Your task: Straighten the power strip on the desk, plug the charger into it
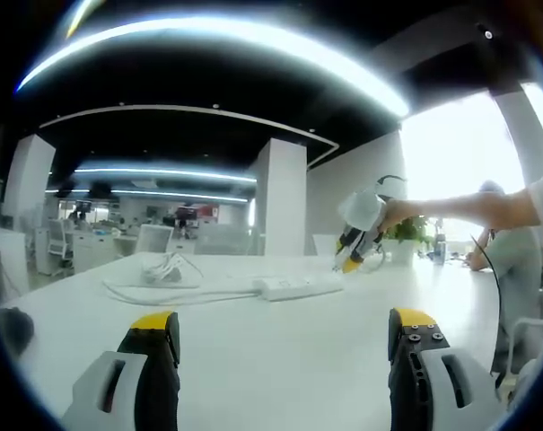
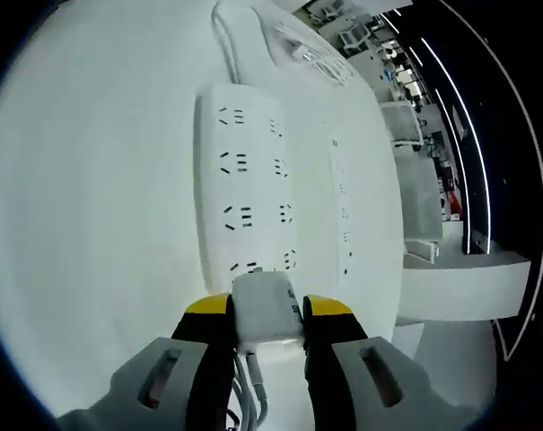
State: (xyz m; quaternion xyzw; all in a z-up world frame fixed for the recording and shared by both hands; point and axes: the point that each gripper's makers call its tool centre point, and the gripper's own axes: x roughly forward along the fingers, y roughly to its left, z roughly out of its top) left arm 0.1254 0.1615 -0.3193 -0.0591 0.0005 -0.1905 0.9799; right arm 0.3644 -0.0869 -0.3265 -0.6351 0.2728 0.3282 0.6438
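A white power strip (image 2: 249, 193) lies flat on the white desk (image 2: 91, 197), its rows of sockets facing up. My right gripper (image 2: 268, 314) is shut on a white charger (image 2: 267, 310), held right over the strip's nearest sockets, its cable trailing down between the jaws. In the left gripper view the strip (image 1: 300, 285) lies mid-desk, with the right gripper (image 1: 354, 250) and a person's arm above its right end. My left gripper (image 1: 284, 328) stands open above the desk (image 1: 271, 368), well short of the strip, holding nothing.
A coil of white cable (image 1: 168, 269) lies left of the strip, its cord running along the desk. A person (image 1: 504, 260) sits at the desk's right end near a green plant (image 1: 406, 233). Office desks and chairs (image 1: 91, 242) stand behind.
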